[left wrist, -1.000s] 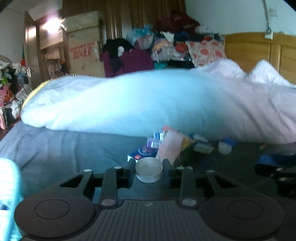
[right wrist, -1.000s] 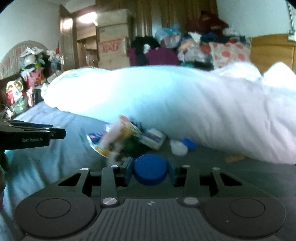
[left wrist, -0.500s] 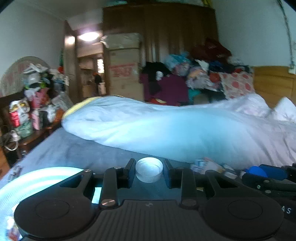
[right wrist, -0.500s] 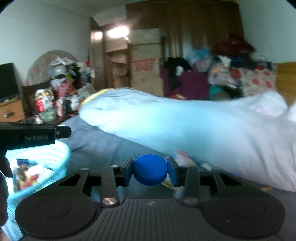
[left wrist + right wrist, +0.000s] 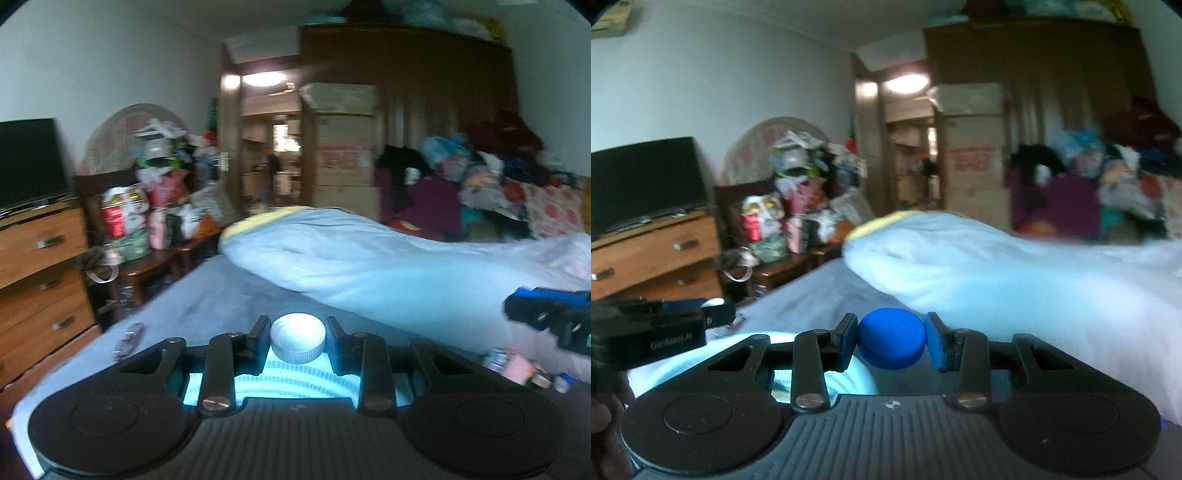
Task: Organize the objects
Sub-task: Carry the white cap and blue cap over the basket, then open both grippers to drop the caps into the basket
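The left gripper pinches a white bottle cap between its two fingers, hollow side up, and holds it in the air above a light turquoise basket, whose ribbed wall shows through the gaps of the gripper frame. The right gripper pinches a blue bottle cap in the same way, closed side towards the camera.

Only the left wrist view shows a heap of small packets on the grey bedsheet, low at the right edge, just under the other gripper, which enters there as a blurred black and blue shape. It also shows a small dark object lying on the sheet near the left edge of the bed; I cannot tell what it is. The right wrist view alone shows the basket from its side: its rim curves out to the left of the right gripper, so the blue cap is near the rim, more beside the basket than over its middle. There the left gripper is seen from its side, with a part of the person's hand below it.

In both views a big pale blue quilt lies across the bed behind the grippers. Between quilt and bed edge the sheet is bare. A wooden dresser with a television stands past the left edge.
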The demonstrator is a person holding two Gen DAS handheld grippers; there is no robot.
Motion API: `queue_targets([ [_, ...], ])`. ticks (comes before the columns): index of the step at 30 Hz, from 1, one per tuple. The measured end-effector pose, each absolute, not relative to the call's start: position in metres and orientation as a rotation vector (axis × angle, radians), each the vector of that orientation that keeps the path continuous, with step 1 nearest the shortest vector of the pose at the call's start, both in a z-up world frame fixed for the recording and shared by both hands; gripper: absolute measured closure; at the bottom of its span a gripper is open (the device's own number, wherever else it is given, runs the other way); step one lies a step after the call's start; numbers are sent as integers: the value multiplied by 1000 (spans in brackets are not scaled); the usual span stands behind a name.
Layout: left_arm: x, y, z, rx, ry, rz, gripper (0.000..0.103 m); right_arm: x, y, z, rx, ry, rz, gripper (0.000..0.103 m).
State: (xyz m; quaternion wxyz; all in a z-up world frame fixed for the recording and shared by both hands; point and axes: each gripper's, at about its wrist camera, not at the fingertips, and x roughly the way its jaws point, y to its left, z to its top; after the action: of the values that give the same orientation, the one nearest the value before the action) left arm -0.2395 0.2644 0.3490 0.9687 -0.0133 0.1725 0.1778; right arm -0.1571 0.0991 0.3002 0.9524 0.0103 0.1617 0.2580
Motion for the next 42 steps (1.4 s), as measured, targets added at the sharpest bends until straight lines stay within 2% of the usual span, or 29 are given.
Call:
queue_targets([
  [7,-265,347,364,-81,441,451,70,-134,160,327,-22,407,659,63],
  [13,-257,376,344,-84,583,448,70,-123,196,307,-7,559,707,63],
  [23,-227,356,301,-89,674,445,70,-129,218,275,-45,636,709,63],
  [40,-198,354,287,-76,690,447,69,-123,221,268,-42,647,718,62],
  [42,-198,354,287,-75,686,455,65,-123,220,267,-40,647,718,62],
])
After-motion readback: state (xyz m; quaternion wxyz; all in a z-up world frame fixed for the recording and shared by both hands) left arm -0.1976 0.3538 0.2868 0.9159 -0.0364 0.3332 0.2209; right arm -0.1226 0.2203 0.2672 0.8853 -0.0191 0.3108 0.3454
